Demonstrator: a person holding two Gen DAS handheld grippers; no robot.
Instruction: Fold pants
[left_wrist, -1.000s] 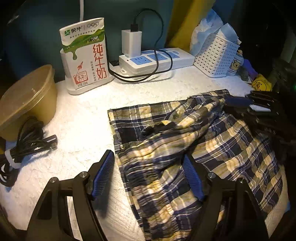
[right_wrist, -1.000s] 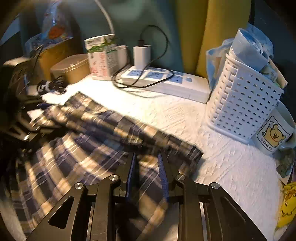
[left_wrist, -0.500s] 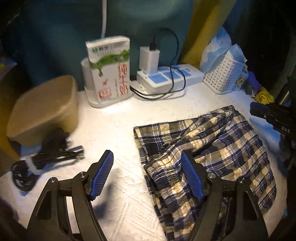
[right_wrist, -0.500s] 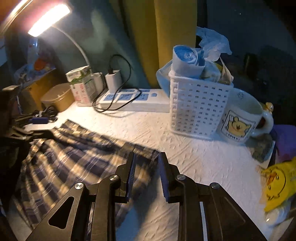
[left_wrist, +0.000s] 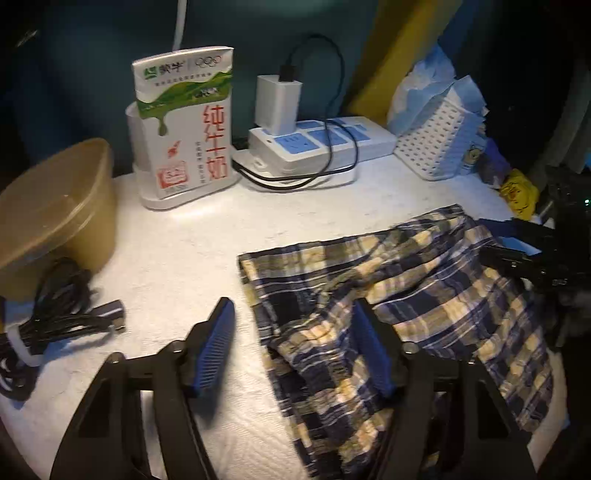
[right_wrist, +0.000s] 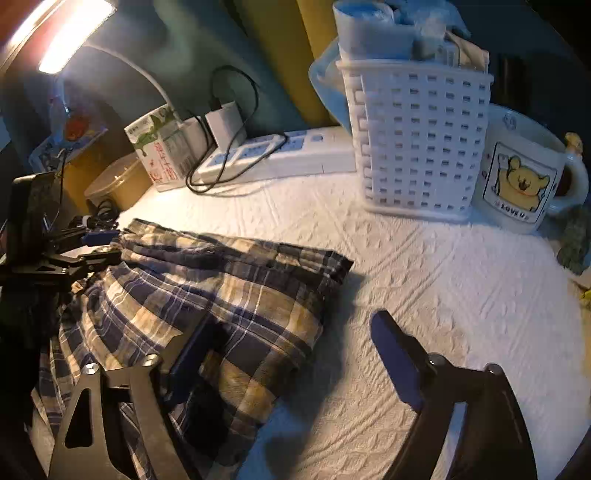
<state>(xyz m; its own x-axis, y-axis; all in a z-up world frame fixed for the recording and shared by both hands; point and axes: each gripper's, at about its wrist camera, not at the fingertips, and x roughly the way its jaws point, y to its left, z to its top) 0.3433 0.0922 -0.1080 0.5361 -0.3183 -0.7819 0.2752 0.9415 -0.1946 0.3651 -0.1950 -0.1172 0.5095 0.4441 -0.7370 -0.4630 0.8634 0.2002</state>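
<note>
The plaid pants (left_wrist: 424, 291) lie folded and rumpled on the white cloth-covered table (left_wrist: 177, 251). My left gripper (left_wrist: 293, 347) hovers over their left edge with its jaws closing. A ridge of fabric lies between the blue pads (left_wrist: 218, 347), which do not press on it. In the right wrist view the pants (right_wrist: 229, 291) fill the lower left. My right gripper (right_wrist: 295, 354) straddles their right edge with its jaws opening wide. One finger is over the cloth, the other over bare table. Each gripper also shows in the other's view: the right gripper (left_wrist: 517, 254) and the left gripper (right_wrist: 92, 247).
Along the back stand a milk carton (left_wrist: 188, 125), a power strip (left_wrist: 325, 144) with a charger and black cable, and a white basket (right_wrist: 417, 140). A bear mug (right_wrist: 521, 177) sits right of the basket. A brown bowl (left_wrist: 55, 206) and a cable bundle (left_wrist: 55, 317) sit at left.
My right gripper's jaws have gone from nearly shut over the pants' edge to wide apart. My left gripper's jaws have narrowed a little. The pants lie flatter.
</note>
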